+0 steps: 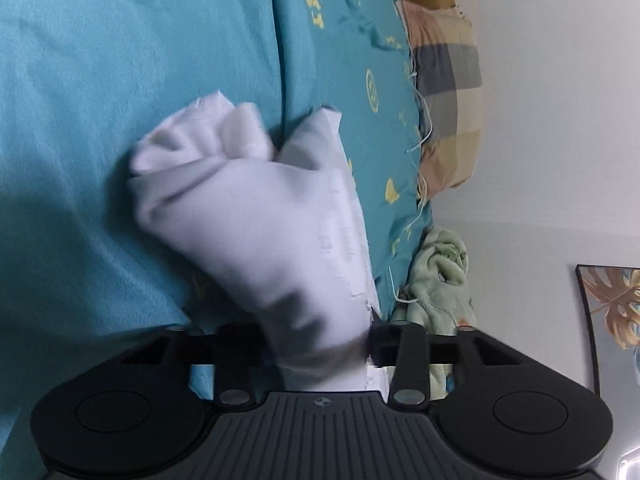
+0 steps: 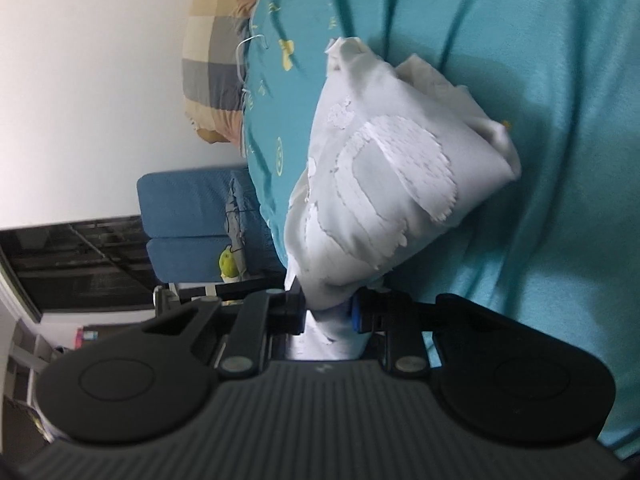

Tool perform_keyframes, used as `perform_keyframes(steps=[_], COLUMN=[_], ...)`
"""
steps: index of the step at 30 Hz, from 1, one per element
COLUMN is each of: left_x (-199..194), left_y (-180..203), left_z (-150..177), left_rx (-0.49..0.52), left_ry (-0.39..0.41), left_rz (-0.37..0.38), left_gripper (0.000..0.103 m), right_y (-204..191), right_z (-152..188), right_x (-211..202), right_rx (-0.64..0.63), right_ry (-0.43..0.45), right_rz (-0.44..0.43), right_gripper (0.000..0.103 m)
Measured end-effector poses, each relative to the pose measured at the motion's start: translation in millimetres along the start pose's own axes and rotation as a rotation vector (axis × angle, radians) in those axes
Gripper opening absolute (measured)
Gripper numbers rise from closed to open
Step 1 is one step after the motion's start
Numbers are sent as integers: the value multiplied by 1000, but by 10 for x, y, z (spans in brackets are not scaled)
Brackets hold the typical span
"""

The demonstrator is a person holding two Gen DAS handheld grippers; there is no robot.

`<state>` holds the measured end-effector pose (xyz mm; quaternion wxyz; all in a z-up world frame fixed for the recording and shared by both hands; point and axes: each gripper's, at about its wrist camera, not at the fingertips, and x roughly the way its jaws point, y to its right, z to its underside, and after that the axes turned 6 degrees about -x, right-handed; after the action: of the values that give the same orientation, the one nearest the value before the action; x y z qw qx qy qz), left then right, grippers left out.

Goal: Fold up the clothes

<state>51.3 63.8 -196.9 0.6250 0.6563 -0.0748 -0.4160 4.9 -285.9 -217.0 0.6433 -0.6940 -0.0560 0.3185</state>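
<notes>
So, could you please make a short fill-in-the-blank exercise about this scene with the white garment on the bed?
1. The bed cover is mostly ____ with yellow marks.
2. Each gripper, left gripper and right gripper, is shut on the ____ garment.
3. The pillow next to the wall has a ____ pattern.
4. In the left wrist view, a crumpled pale ____ cloth lies at the bed's edge.

Missing words: teal; white; checked; green

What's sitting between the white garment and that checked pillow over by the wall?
Only the teal bedspread separates the white garment from the checked pillow; the left wrist view shows it.
</notes>
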Motion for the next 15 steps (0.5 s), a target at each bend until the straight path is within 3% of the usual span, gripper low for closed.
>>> perform_keyframes(steps=[3,5,7,13,15], left_x=[-37,-60,-73,-58,-60], left_y=[38,44,38,13,15], left_z=[10,3,-8,-18,-20], left_rx=[30,33,32,21,24], left_ry=[22,32,36,33,34], left_rz=[11,25,31,32,30], left_gripper=[27,27,26,26,26], right_y=[98,123,150,339,425], right_z=[37,68,64,-10,-23], right_x=[-9,-35,-74,-116,-104], right_rx=[59,71,80,164,168], right_ry=[1,14,42,111,147], right_rz=[14,22,20,-4,-5], right_gripper=[36,53,83,85,80])
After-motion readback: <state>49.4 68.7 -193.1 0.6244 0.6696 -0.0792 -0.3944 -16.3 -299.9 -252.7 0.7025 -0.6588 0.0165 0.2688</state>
